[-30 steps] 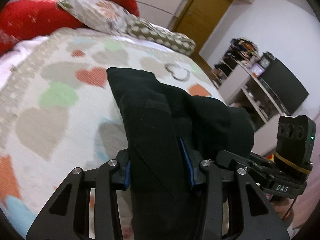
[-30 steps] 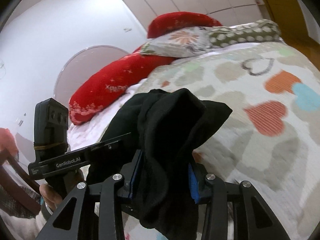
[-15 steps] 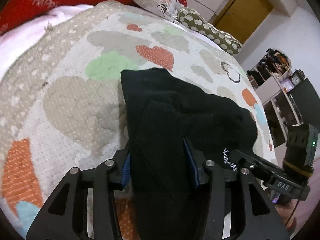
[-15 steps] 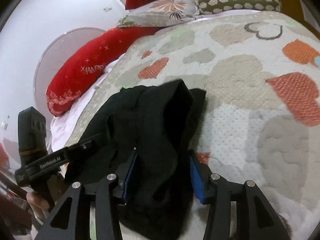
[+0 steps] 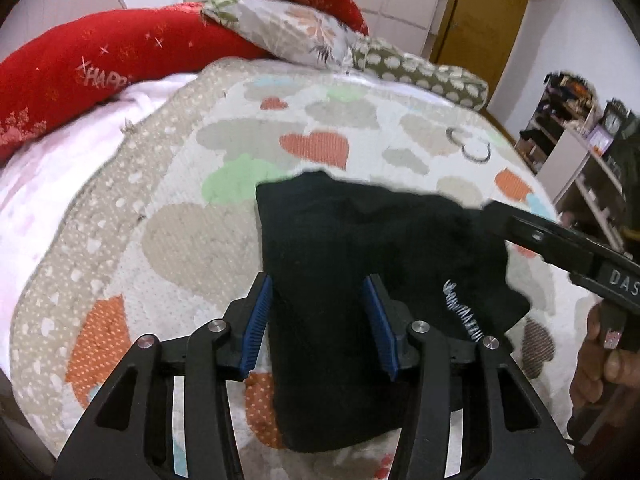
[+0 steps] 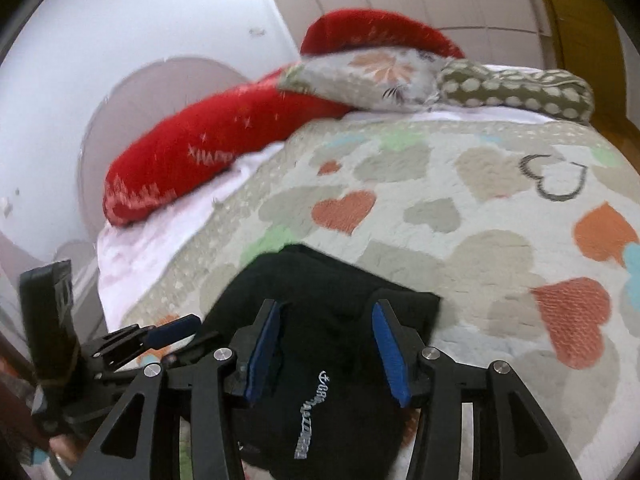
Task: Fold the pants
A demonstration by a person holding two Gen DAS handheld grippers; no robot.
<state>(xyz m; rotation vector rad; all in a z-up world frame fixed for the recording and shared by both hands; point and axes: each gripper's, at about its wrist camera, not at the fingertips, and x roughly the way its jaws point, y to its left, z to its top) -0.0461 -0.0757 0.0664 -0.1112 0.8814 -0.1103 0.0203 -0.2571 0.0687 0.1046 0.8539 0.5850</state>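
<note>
Bedspread now under black pants, both jaws just loosened.

I see even, soft indoor light in both views, with no hard shadows or glare. The fisheye bends the frame edges and darkens the corners. The pants read as flat black with little detail. The right wrist view is smeared, most on the pillows at upper left.

We are in a home bedroom: a bed with a heart-patterned quilt spreads ahead of the left gripper, red and floral pillows lie beyond it, and a wooden door and cluttered shelves stand to its right.
</note>
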